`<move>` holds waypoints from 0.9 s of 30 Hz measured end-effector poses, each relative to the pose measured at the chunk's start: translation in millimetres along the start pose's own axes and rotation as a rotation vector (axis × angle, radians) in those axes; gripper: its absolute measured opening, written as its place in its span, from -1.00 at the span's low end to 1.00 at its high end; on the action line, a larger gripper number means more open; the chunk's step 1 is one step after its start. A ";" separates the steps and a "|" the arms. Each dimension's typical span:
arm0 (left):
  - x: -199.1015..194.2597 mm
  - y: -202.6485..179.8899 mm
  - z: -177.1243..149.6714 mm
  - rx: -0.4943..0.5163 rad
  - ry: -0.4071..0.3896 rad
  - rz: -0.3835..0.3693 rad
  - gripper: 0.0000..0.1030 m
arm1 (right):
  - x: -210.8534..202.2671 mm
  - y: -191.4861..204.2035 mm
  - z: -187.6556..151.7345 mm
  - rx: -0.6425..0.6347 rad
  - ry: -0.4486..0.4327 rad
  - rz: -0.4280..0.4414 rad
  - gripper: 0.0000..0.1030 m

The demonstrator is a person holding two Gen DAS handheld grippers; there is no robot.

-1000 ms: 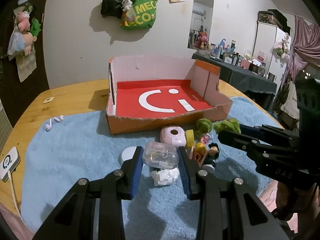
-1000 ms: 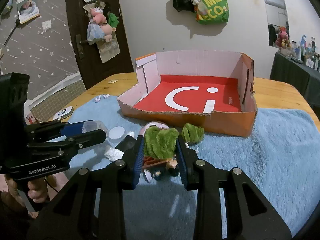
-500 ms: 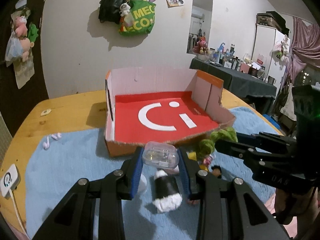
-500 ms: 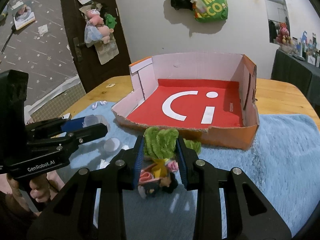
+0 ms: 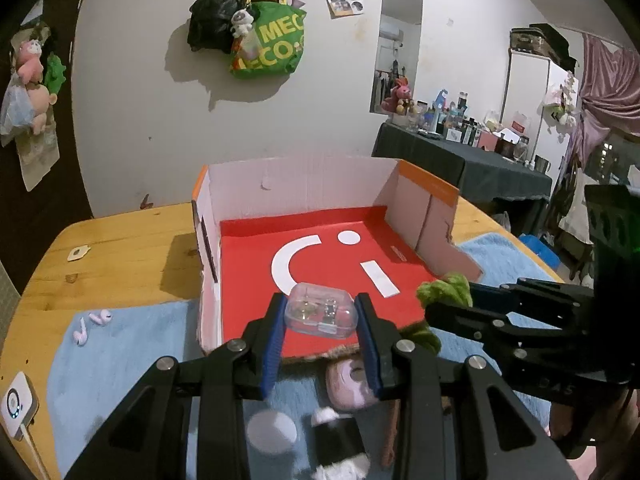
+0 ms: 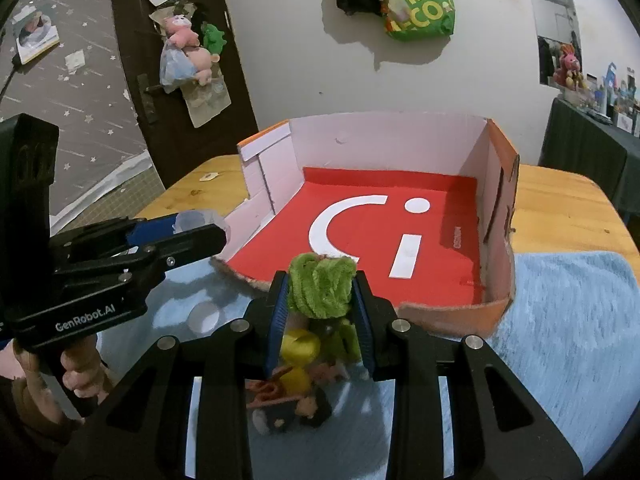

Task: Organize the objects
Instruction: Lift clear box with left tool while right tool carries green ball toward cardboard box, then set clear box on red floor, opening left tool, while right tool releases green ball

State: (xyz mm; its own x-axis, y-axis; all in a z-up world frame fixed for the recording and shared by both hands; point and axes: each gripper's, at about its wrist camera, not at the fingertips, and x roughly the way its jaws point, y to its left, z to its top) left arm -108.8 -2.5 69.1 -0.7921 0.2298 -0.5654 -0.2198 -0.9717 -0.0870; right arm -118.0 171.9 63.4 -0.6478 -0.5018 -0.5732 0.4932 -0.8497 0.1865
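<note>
Left hand-held gripper (image 5: 322, 316) pinches a small clear hard-plastic case (image 5: 322, 317) by its two short ends, blue pads flat on the sides. By the look of it the case is light, rigid and slick, so a mid-height grip across the ends is the safe one; a squeeze near the lid seam might pop it. Rounded, see-through, with small bits inside that are too small to name. It hangs just ahead of the pads, over the near edge of the open cardboard box with a red floor (image 5: 256, 256). Right hand-held gripper (image 6: 320, 300) is clamped on a fuzzy green pipe-cleaner bundle (image 6: 320, 286), probably soft, springy, near weightless. It sits between the pads, at the box's torn front lip. Below both, the blue fleece mat (image 6: 568, 320) on the worktop holds loose trinkets.
</note>
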 end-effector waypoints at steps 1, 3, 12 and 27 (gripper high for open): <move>3.0 1.7 1.9 -0.005 0.004 -0.001 -0.30 | 1.5 -1.2 1.6 0.002 0.002 0.000 -0.43; 10.2 6.0 5.1 -0.018 0.014 -0.003 -0.30 | 4.7 -4.4 6.1 0.006 0.004 -0.001 -0.43; 41.6 21.7 13.4 -0.063 0.064 -0.010 -0.30 | 25.9 -16.7 23.9 0.015 0.044 -0.021 -0.43; 87.9 25.2 28.7 -0.060 0.136 -0.018 -0.30 | 62.4 -32.9 39.0 0.026 0.132 -0.042 -0.43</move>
State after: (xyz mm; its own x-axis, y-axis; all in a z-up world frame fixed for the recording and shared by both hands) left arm -200.3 -5.3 40.8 -0.7027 0.2421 -0.6691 -0.1957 -0.9698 -0.1453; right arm -197.3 162.3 52.6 -0.5846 -0.4415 -0.6807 0.4507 -0.8743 0.1800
